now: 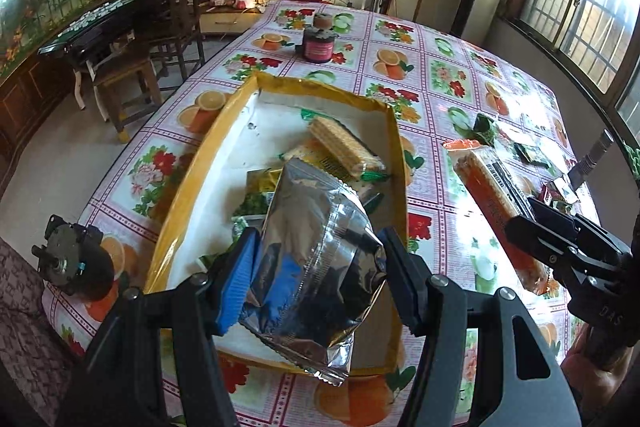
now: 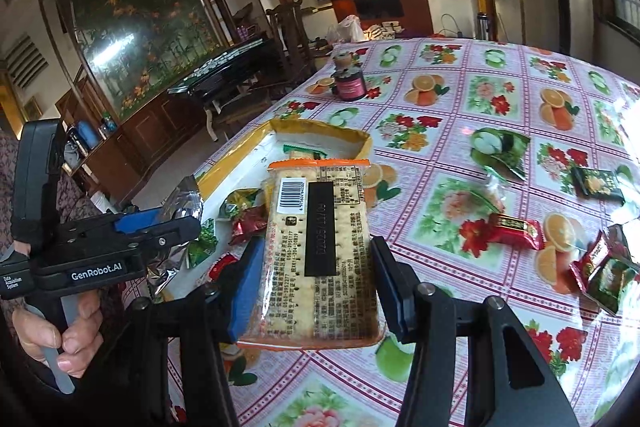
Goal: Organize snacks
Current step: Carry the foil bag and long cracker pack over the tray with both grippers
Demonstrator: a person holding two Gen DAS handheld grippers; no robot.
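My left gripper [image 1: 316, 275] is shut on a silver foil snack bag [image 1: 316, 251], held over the near end of a shallow yellow-rimmed box [image 1: 200, 163]. Inside the box lie a wafer pack [image 1: 340, 147] and several small green and yellow packets. My right gripper [image 2: 316, 279] is shut on an orange-edged cracker pack [image 2: 320, 251], which hangs above the table just right of the box [image 2: 236, 163]. In the left wrist view that cracker pack [image 1: 492, 199] shows at the right with the right gripper's fingers [image 1: 560, 239] on it.
The table wears a floral and fruit-print cloth [image 2: 460, 91]. Loose small snacks lie at the right: a green pack [image 2: 500, 147], a red pack [image 2: 516, 231], a dark pack [image 2: 596, 183]. A dark jar [image 1: 318, 45] stands farther back. A small black motor-like object [image 1: 76, 259] sits at the near left corner.
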